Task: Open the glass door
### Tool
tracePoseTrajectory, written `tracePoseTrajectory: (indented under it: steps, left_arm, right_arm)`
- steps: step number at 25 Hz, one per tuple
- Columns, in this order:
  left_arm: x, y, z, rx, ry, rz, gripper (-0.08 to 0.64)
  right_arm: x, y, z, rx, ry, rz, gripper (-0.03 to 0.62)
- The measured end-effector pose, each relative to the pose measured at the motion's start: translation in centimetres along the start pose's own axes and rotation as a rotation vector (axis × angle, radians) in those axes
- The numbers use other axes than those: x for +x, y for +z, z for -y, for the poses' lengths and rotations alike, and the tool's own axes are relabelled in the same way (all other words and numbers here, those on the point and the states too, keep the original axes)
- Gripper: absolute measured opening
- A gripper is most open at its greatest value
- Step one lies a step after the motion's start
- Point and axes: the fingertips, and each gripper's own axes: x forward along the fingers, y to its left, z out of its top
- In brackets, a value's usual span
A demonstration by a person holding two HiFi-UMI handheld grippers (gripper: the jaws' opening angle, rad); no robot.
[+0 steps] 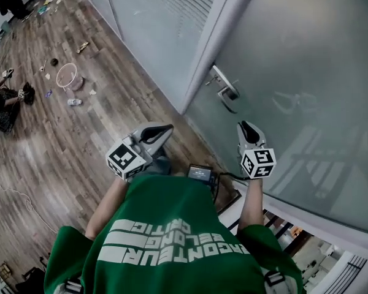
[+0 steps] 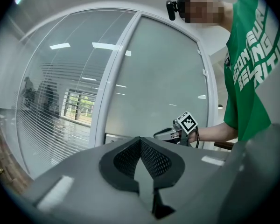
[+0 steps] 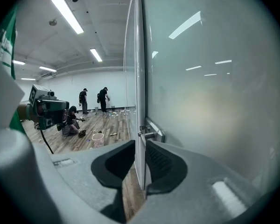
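Glass door (image 1: 306, 60): looks heavy, stiff, slick, so grab the lever handle (image 1: 224, 89). Right gripper (image 1: 246, 126) parted, empty; left gripper (image 1: 163, 130) closed, empty.

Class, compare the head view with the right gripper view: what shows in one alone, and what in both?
Head view only: a dark screen at the person's waist, and the right gripper from above with its marker cube. Right gripper view only: ceiling lights, two standing people, and its own jaws standing apart. Both: the door handle, the left gripper, the pink basket.
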Motion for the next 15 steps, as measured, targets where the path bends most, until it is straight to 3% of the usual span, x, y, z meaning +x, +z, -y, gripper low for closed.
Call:
tracePoseTrajectory:
  steps: [5, 8, 15]
  left_arm:
    - [2.0, 1.5, -0.3, 0.000, -0.042, -0.018, 0.017]
    - [2.4, 1.1, -0.3, 0.001, -0.045, -0.014, 0.017]
    - [2.5, 1.4, -0.6, -0.051, 0.060, 0.028, 0.017]
  right_arm:
    - [2.0, 1.8, 0.5, -0.109, -0.004, -0.146, 0.099]
    - [4.6, -0.1, -0.4, -0.167, 0.047, -0.298, 0.131]
    - [8.7, -2.3, -0.9, -0.281, 0.081, -0.537, 0.132]
